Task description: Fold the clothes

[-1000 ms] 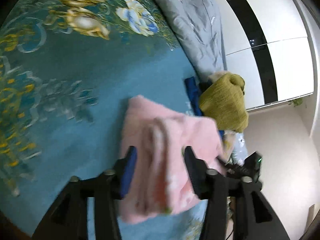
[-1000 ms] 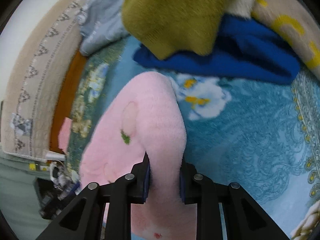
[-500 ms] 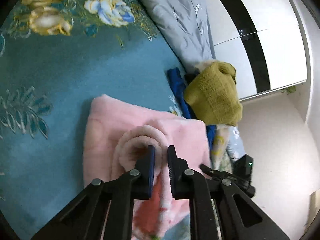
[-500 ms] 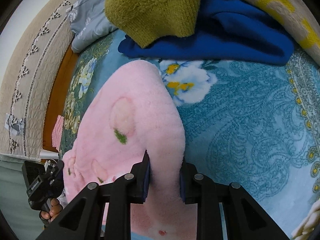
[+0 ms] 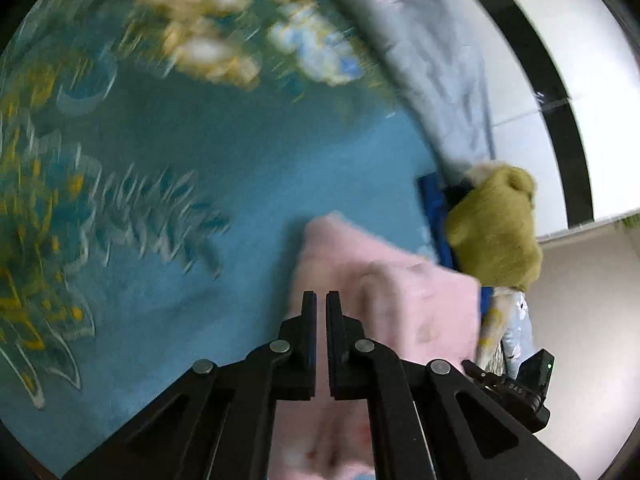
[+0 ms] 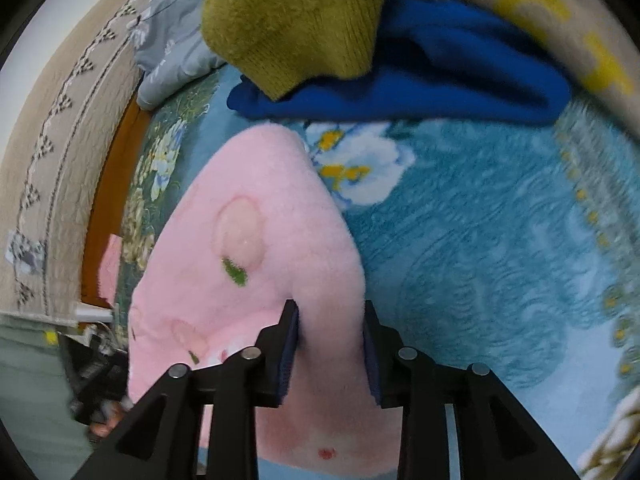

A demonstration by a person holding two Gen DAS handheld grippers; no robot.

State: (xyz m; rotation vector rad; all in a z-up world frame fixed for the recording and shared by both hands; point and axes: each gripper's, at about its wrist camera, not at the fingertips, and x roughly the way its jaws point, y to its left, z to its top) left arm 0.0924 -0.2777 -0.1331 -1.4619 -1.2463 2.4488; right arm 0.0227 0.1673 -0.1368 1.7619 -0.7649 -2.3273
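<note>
The pink fleece garment (image 6: 256, 264) lay folded on the teal floral bedspread (image 5: 224, 160), just in front of a pile of other clothes. In the left wrist view, which was smeared by motion, the left gripper (image 5: 321, 304) had its jaws brought together with only a thin slit between them and nothing visible in that slit; the pink cloth sat beneath and beside the fingers, and whether they touched it could not be told through the blur. Only this view showed the white wall panels with black bands and the grey floral quilt (image 5: 440, 80) along the bed's far edge.

The right wrist view was sharper. The right gripper (image 6: 330, 316) straddled a thick ridge of the pink fleece, its jaws having just widened, the pads apparently still against the cloth on both sides. Only here did the olive knit sweater (image 6: 296, 20) clearly lie on top of the blue garment (image 6: 440, 68), with a beige patterned headboard (image 6: 60, 128) at left.
</note>
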